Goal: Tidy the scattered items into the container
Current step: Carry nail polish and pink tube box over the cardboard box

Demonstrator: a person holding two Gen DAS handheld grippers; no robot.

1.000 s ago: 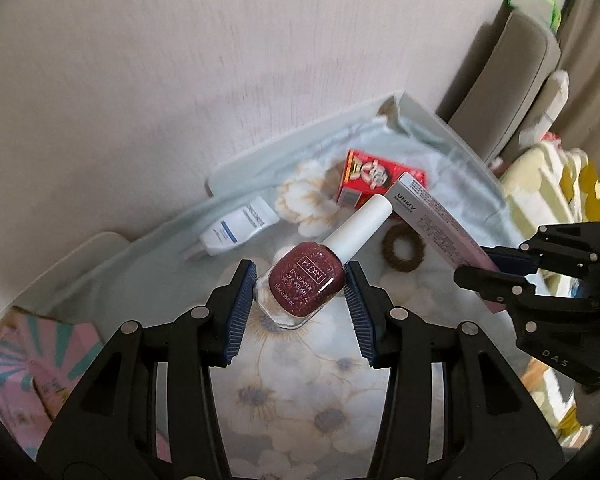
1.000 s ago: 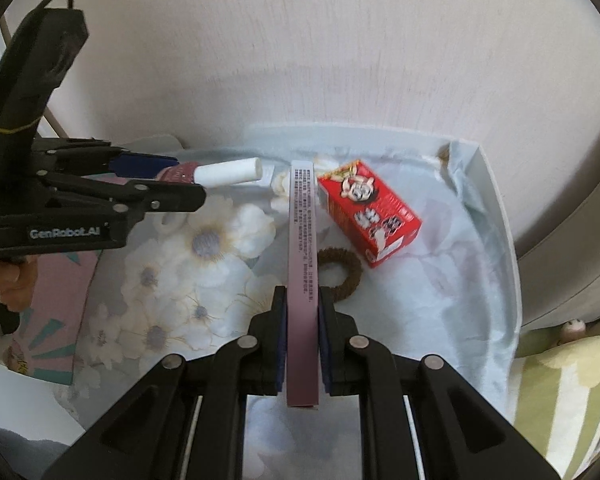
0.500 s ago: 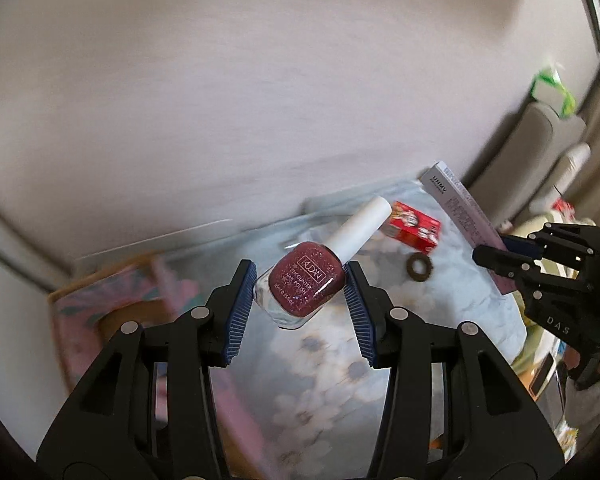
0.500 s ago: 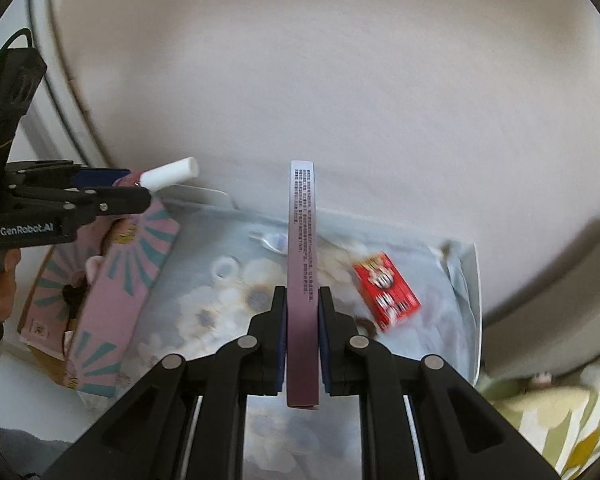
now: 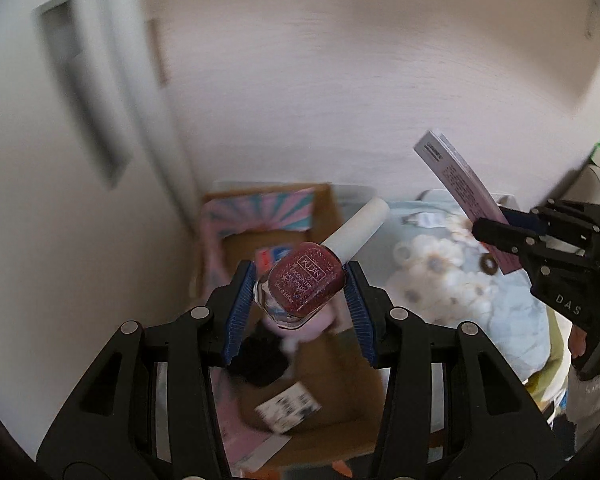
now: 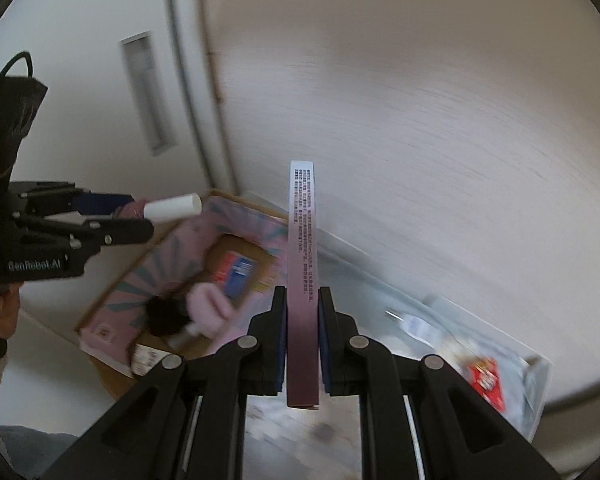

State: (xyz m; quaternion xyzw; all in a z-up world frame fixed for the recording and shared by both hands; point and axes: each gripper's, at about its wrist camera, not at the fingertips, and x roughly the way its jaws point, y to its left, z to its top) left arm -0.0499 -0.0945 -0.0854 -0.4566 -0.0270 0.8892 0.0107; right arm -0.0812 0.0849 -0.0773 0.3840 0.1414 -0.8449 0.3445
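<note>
Gripping a nail polish bottle (image 5: 306, 284), left claw (image 5: 300, 304) hangs over the cardboard box (image 5: 340, 364). Right claw (image 6: 302, 344) is clamped on a slim pink carton (image 6: 302, 264), w/ box below-left.

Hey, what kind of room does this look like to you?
Probably a bedroom at home: a floral sheet covers what looks like a bed against a plain wall, with cosmetics about. A nail polish bottle and a slim cosmetic box are being carried to a cardboard box beside it.
</note>
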